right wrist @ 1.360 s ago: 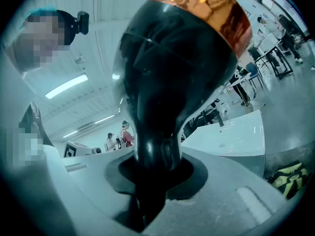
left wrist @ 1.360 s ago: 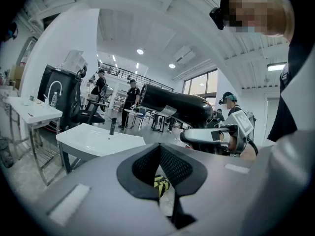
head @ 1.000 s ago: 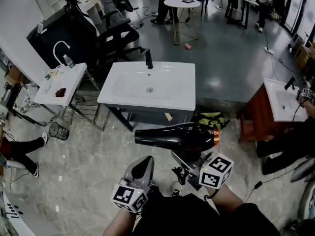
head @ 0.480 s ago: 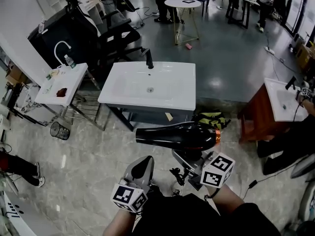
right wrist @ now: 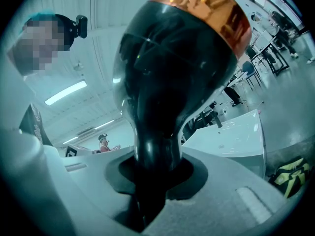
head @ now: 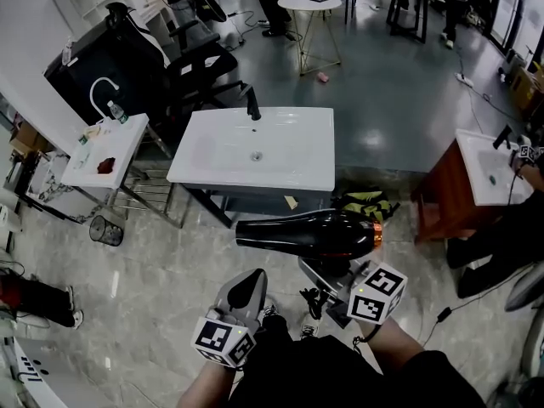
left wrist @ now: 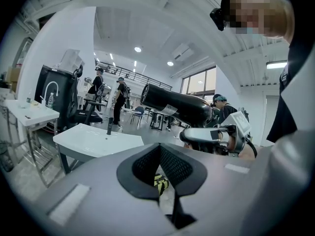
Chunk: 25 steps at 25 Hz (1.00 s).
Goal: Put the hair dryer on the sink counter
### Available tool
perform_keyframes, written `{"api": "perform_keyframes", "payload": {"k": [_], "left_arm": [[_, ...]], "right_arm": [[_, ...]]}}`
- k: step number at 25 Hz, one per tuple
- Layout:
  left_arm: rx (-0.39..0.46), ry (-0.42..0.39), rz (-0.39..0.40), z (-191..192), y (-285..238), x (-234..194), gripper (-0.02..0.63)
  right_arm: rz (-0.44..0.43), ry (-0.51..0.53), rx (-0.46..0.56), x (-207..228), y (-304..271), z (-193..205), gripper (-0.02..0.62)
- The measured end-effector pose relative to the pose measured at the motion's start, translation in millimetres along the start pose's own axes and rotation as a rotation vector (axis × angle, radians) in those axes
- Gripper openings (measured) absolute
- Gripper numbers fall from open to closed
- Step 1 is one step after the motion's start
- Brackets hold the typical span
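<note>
Clamped round the handle, the right claw (head: 325, 269) grips the glossy black hair dryer with a copper band at its rear (head: 306, 234). The right gripper view shows the handle running down between the jaws. The dryer hangs in the air over the grey marble floor, with its barrel level and crosswise and its nozzle to the person's left. It is near the front edge of the white rectangular ceramic sink desk (head: 204, 164) but not yet over it. A grip on the handle probably leaves the barrel free to be laid flat on the rim.

The left claw (head: 246, 286) is closed and empty. It sits low beside the right one, likely kept out of the way.

The sink's shallow basin (head: 272, 147) holds nothing but its drain, and a black tap (head: 252, 103) stands behind it. A yellow-and-black bag (head: 367, 204) lies on the floor below the sink desk. Well to the left, a smaller white sink desk (head: 119, 143) carries a dark red thing (head: 105, 165). I cannot tell what is in the black wire basket (head: 106, 229) on the floor.
</note>
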<state>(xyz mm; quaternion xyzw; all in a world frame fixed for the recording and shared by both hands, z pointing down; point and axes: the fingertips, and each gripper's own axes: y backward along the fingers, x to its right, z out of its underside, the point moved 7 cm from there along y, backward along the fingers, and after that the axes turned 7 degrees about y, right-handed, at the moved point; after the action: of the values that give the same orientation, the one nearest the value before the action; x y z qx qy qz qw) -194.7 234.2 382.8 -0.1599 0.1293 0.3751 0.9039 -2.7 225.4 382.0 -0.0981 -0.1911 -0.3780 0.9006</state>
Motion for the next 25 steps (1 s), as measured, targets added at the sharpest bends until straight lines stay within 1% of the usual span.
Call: {"api": "perform_keyframes", "payload": {"k": [7,12,20,25], "left_arm": [[-0.023,-0.013,0.018,-8,-14,-13,0.003],[-0.023,-0.007,0.051,-14,-28,-32,0.003],[-0.020,-0.005,0.087,-39,-46,-63,0.003],[-0.017,-0.001,0.130,-45,-57,-82,0.003]], "right_arm": [[0.033,-0.009,0.022,14,-10,-3,0.087],[0.067,-0.003,0.031,25,-23,-10,0.087],[0.126,0.005,0.047,37,-51,-22,0.087],[0.168,0.017,0.059,44,-65,-33,0.087]]}}
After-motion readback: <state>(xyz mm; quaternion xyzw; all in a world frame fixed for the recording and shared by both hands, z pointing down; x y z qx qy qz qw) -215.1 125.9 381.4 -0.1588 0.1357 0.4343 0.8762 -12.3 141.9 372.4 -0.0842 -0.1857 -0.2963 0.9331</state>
